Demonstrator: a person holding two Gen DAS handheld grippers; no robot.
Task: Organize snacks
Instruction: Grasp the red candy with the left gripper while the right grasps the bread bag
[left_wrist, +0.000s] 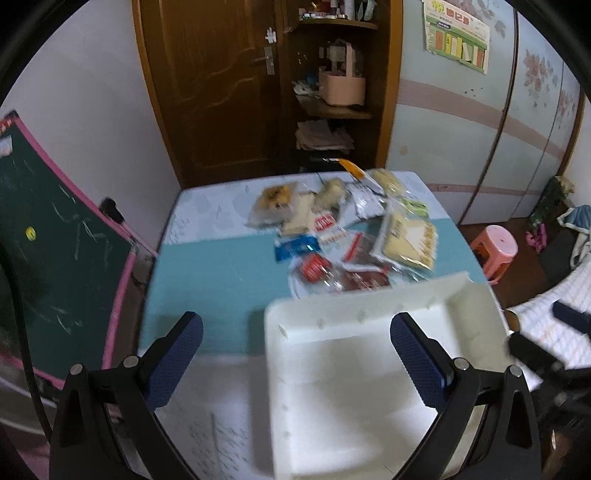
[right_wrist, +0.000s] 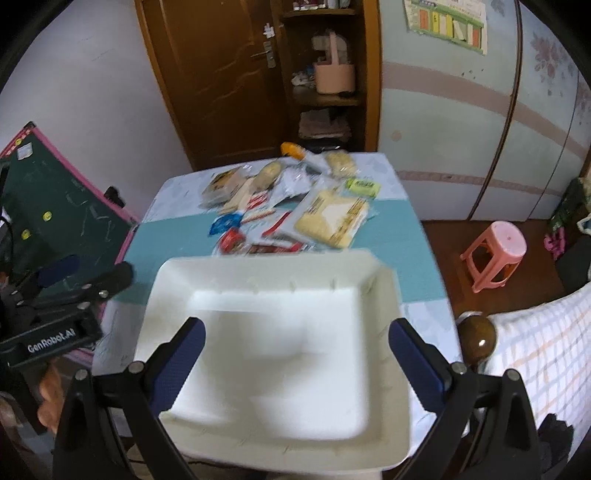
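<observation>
A pile of several snack packets lies on the far half of the table: yellow crackers, red packs, a blue pack. An empty white bin stands at the near edge. My left gripper is open above the bin's left rim. My right gripper is open over the bin's inside. Nothing sits between either pair of fingers. The left gripper's body shows at the left in the right wrist view.
A green chalkboard leans left of the table. A brown door and open shelf stand behind. A pink stool is on the floor at right, beside a checked bed cover with a brown knob.
</observation>
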